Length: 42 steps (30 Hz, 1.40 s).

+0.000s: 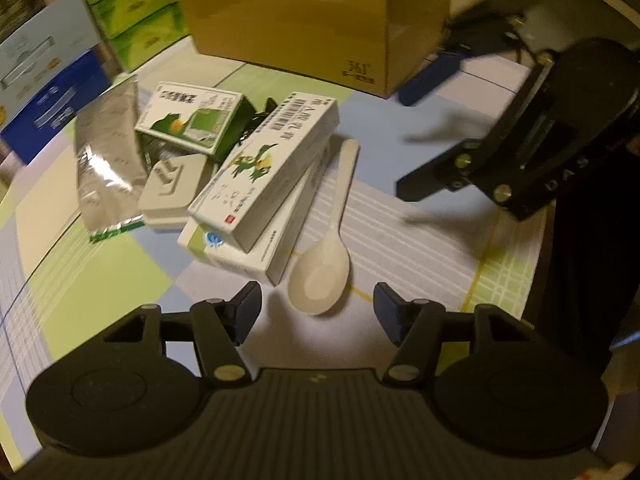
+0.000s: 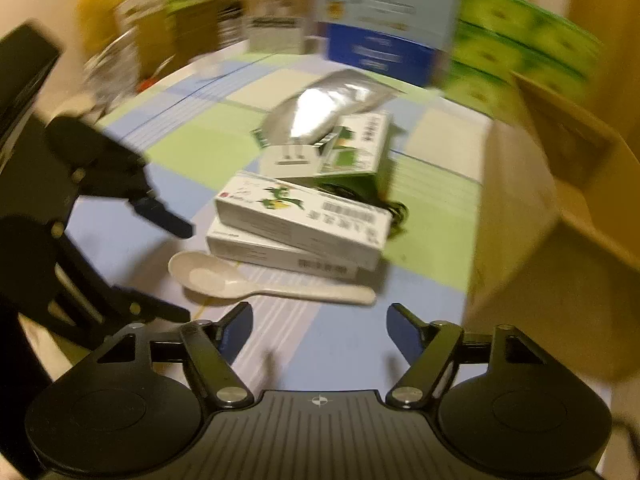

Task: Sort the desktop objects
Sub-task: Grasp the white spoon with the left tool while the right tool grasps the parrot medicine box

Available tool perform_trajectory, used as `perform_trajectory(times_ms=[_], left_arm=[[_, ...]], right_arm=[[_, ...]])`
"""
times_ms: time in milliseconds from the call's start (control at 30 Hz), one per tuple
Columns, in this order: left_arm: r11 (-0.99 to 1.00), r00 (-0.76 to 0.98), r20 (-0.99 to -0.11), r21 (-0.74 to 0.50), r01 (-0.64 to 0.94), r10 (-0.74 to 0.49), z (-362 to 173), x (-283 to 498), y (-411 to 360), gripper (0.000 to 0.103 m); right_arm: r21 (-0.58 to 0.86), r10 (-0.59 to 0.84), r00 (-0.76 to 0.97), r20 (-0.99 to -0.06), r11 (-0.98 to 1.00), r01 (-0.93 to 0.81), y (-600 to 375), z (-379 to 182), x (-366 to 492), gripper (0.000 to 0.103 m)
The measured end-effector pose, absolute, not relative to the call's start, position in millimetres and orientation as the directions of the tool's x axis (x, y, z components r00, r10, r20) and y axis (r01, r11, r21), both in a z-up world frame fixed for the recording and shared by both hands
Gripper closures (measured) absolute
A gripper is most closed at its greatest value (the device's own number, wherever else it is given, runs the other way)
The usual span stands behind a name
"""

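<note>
From my left wrist camera I could see the open top edge and printed front of the cardboard box (image 1: pixel 320 28) behind the pile, but not what lay inside it; my right wrist camera caught only its blurred side wall (image 2: pixel 560 208) and instead showed a row of cartons and bottles (image 2: pixel 272 12) at the back of the tabletop (image 2: pixel 192 152). The white spoon (image 1: pixel 324 264) lay on the checked cloth just beside the stacked white cartons (image 1: pixel 264 176), bowl up, touching nothing else that I could make out. Behind the cartons sat a green-printed box (image 1: pixel 192 120), a pale charger-like block (image 1: pixel 172 188) and a silver foil pouch (image 1: pixel 108 152). My left gripper (image 1: pixel 318 312) pointed steeply down with the spoon's bowl just ahead of its tips, jaws apart and gripping nothing. My right gripper (image 2: pixel 320 328) tilted down near the spoon's handle (image 2: pixel 320 292), jaws likewise released and empty. Each camera showed the other gripper hanging beside the spoon.
</note>
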State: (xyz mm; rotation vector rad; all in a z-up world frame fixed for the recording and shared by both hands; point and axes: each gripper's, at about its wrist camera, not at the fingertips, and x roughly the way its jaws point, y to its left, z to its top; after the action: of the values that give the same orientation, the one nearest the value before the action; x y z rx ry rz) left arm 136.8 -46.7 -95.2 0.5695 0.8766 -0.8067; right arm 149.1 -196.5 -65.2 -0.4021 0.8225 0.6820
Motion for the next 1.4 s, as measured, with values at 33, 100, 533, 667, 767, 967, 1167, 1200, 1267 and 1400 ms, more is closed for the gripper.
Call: perform_trajectory(times_ms=[33, 100, 533, 667, 767, 967, 1167, 1200, 1267, 1400], left_arm=[[0.566, 0.378, -0.843, 0.109, 0.817, -0.383, -95.6, 138.9, -47.4, 0.046], [0.545, 0.362, -0.847, 0.105, 0.832, -0.389, -96.5, 142.4, -48.6, 0.048], [0.492, 0.314, -0.862, 0.088, 0.866, -0.398, -99.0, 150.5, -48.4, 0.06], [0.491, 0.309, -0.858, 0.078, 0.867, -0.41, -99.5, 152.0, -48.3, 0.06], [0.494, 0.304, -0.857, 0.068, 0.867, -0.415, -100.5, 152.6, -48.3, 0.06], [0.502, 0.311, -0.849, 0.064, 0.863, -0.427, -100.4, 150.2, -49.5, 0.06], [0.508, 0.324, -0.846, 0.075, 0.858, -0.424, -99.3, 150.7, -57.2, 0.06], [0.514, 0.33, -0.847, 0.08, 0.854, -0.417, -99.9, 152.3, -58.7, 0.06], [0.518, 0.339, -0.852, 0.095, 0.85, -0.4, -102.4, 154.9, -62.8, 0.061], [0.533, 0.337, -0.856, 0.087, 0.841, -0.392, -104.5, 158.2, -67.5, 0.065]], right_arm=[[-0.093, 0.397, 0.481, -0.782, 0.688, -0.72, -194.0, -65.3, 152.3, 0.037], [-0.141, 0.411, 0.466, -0.784, 0.613, -0.777, -189.0, -65.2, 157.7, 0.038], [-0.276, 0.443, 0.323, -0.836, 0.169, -0.946, -145.1, -69.8, 205.9, 0.042], [-0.233, 0.404, 0.254, -0.879, 0.1, -0.967, -133.2, -75.7, 220.2, 0.047], [-0.22, 0.369, 0.234, -0.899, 0.079, -0.972, -127.8, -79.2, 227.1, 0.055], [-0.157, 0.343, 0.219, -0.914, 0.2, -0.967, -135.7, -72.5, 226.3, 0.066], [-0.038, 0.33, 0.191, -0.925, 0.419, -0.907, -157.1, -65.7, 225.3, 0.067], [-0.02, 0.328, 0.19, -0.925, 0.459, -0.888, -162.2, -65.6, 224.8, 0.067], [0.005, 0.324, 0.189, -0.927, 0.514, -0.858, -170.7, -66.0, 222.4, 0.067], [0.014, 0.307, 0.21, -0.928, 0.593, -0.805, -183.0, -68.0, 218.1, 0.067]])
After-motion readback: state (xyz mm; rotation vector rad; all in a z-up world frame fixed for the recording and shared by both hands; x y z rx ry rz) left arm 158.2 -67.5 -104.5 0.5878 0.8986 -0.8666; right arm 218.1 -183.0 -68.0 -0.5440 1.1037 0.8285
